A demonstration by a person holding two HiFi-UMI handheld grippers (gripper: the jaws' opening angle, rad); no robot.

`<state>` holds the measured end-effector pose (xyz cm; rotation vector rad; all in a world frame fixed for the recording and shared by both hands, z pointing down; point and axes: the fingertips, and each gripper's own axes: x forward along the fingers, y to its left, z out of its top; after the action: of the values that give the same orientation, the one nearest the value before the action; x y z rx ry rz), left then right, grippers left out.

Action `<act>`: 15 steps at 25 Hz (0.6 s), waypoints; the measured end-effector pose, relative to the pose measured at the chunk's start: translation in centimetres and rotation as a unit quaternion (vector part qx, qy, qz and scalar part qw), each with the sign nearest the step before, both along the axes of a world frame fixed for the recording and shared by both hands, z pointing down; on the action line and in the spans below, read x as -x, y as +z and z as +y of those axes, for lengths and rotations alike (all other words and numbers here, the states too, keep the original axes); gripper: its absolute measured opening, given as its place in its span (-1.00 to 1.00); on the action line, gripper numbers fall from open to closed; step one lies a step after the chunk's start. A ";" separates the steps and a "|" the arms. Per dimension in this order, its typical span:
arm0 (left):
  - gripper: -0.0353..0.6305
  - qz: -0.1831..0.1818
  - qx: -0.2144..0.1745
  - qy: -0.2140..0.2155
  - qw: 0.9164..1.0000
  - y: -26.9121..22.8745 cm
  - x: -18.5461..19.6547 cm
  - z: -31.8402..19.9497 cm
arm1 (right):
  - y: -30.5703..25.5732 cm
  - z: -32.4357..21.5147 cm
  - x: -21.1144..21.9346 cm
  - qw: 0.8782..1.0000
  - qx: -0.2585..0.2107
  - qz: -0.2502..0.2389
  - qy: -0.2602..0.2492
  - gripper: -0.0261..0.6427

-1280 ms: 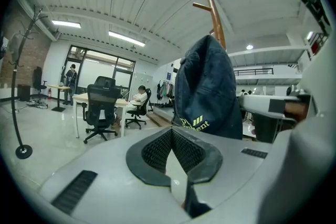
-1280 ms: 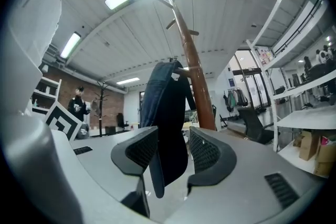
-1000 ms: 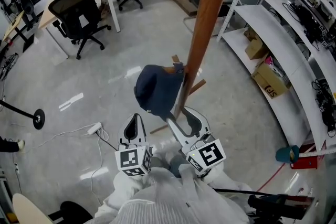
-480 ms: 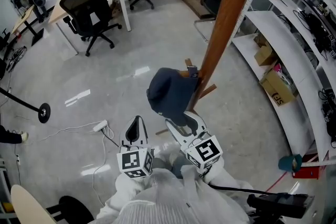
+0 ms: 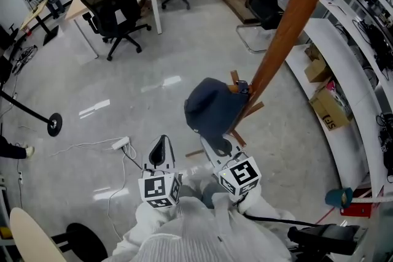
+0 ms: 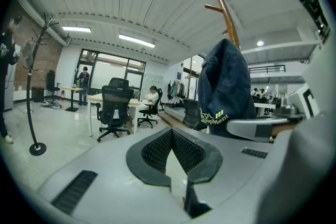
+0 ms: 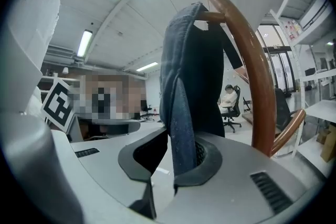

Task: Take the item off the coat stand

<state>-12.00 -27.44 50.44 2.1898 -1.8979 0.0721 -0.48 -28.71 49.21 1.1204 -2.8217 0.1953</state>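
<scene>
The cap (image 7: 184,107) hangs from the stand (image 7: 260,92) just ahead of the right gripper (image 7: 176,139), whose jaws have just been closing and now pinch its lower edge. It is probably light and floppy, so this firmer edge suits. The left gripper (image 6: 170,134) is closed on nothing.

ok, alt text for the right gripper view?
The right gripper has just been closing its jaws on the lower edge of a navy cap, which hangs from a peg of the wooden coat stand close in front. A white ceiling is behind.
</scene>
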 end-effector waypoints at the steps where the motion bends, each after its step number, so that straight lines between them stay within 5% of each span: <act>1: -0.90 0.000 0.001 0.001 1.000 0.0 0.0 0.0 | -0.1 0.0 0.1 1.000 -0.004 0.003 0.001 -0.76; 15: -0.90 0.003 0.001 0.001 1.000 0.3 0.7 0.0 | -2.6 -0.1 1.5 0.998 -0.059 0.021 -0.001 -0.81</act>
<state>-12.73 -27.44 50.75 2.1876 -1.8921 0.0669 -1.96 -28.82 46.63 1.1303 -2.8297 0.0054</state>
